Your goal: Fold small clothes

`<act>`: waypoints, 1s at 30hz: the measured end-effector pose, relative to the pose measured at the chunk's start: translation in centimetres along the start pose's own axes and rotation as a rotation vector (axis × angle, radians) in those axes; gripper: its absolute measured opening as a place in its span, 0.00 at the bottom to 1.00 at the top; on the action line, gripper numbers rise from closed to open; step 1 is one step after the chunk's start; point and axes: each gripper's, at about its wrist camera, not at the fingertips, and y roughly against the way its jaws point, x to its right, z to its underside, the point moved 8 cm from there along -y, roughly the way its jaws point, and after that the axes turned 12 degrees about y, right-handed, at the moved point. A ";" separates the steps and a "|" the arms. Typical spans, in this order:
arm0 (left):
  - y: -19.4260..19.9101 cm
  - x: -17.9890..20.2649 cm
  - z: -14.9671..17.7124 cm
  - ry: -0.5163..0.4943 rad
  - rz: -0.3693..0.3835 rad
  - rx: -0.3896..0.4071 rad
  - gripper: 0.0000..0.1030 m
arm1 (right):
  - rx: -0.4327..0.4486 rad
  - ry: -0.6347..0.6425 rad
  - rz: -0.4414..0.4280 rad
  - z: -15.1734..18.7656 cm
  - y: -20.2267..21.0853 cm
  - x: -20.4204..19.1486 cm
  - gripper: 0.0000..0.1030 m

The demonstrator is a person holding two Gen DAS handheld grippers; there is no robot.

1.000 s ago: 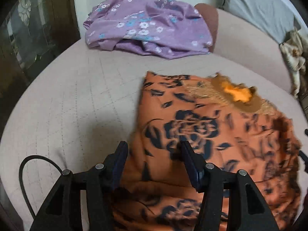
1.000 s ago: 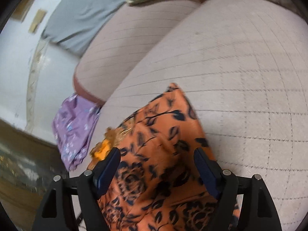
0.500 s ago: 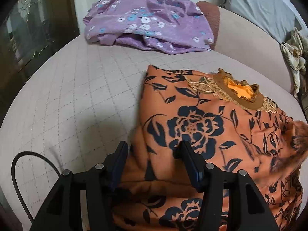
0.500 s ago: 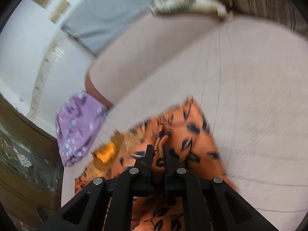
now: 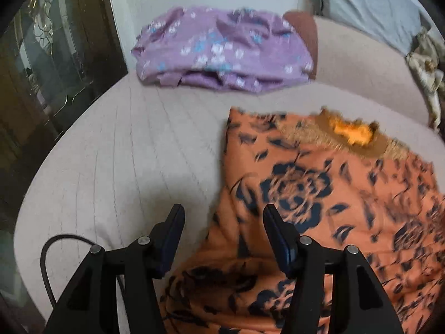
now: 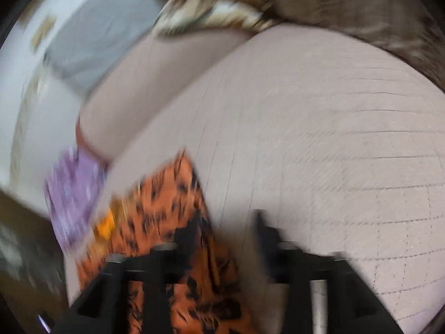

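Half a second ago your right gripper [image 6: 228, 228] was pinched shut on a fold of the orange floral top [image 5: 319, 203]; its jaws have just been opening and now stand apart with nothing visibly between them, the cloth's edge lying under the left finger. That view is badly blurred, so I can't say whether a thread still catches. Your left gripper [image 5: 222, 222] has barely shifted; its jaws are parted and empty, straddling the garment's left edge without pressing on it.

The top lies flat on the quilted beige cushion [image 5: 125, 153], neckline [image 5: 353, 136] toward one o'clock in the left view and body running down to five o'clock. The side fold looks laid, in my judgement; the next one probably brings the hem up toward the neckline. For that, take the hem at both corners, pinch through all layers, lift only enough to clear, and lay it down level so the side edges line up.

Room is generous: bare cushion spreads from seven to ten o'clock in the left view and from one to four o'clock in the right. Keep clear of the purple floral garment [image 5: 222, 53] at twelve o'clock, well apart from the top, and the bolster [image 5: 361, 64] behind. Mind the cable [image 5: 47, 264] at eight o'clock.
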 end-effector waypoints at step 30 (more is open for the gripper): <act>-1.8 2.1 2.9 -0.094 -0.026 -0.039 0.77 | -0.168 0.460 -0.015 8.8 -5.3 -10.1 0.44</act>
